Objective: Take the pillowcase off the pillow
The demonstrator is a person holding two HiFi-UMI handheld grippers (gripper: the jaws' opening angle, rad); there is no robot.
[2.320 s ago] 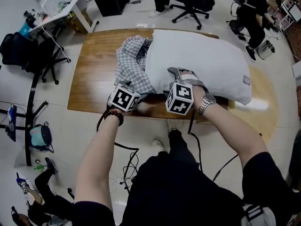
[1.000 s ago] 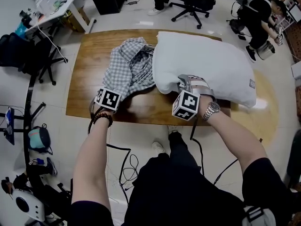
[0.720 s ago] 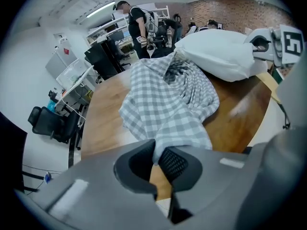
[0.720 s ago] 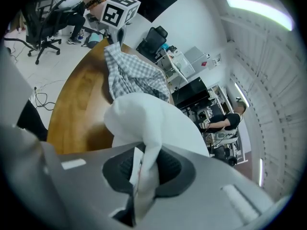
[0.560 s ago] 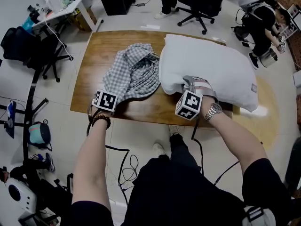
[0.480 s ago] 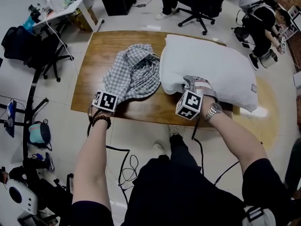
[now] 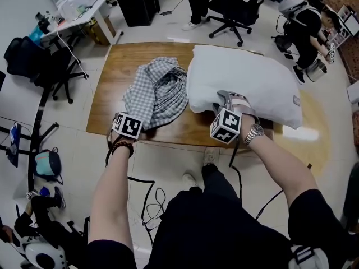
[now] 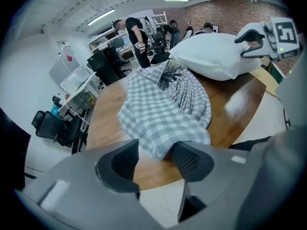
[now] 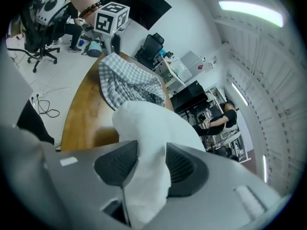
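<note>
The grey checked pillowcase [image 7: 156,93] lies crumpled on the wooden table [image 7: 109,77], apart from the bare white pillow [image 7: 252,83] to its right. At the table's near edge my left gripper [image 8: 156,158] is open. Its jaws have just been opening, and a corner of the pillowcase [image 8: 163,109] lies loose between them, against the right-hand pad. My right gripper [image 9: 151,163] holds the pillow's near corner [image 9: 146,128]. Its jaws have just been opening too, but the white cloth still fills the gap and touches both pads. In the head view that gripper [image 7: 224,101] is at the pillow's front left corner.
Office chairs [image 7: 230,7] and people stand beyond the table's far edge. A cluttered desk [image 7: 78,4] and a dark chair [image 7: 42,60] are at the left. Cables [image 7: 151,195] trail on the tiled floor by my feet.
The pillowcase has come fully off the pillow and moved left. My left gripper pulled left and back to the near edge, and the cloth no longer hangs taut from it. The right gripper barely shifted.
</note>
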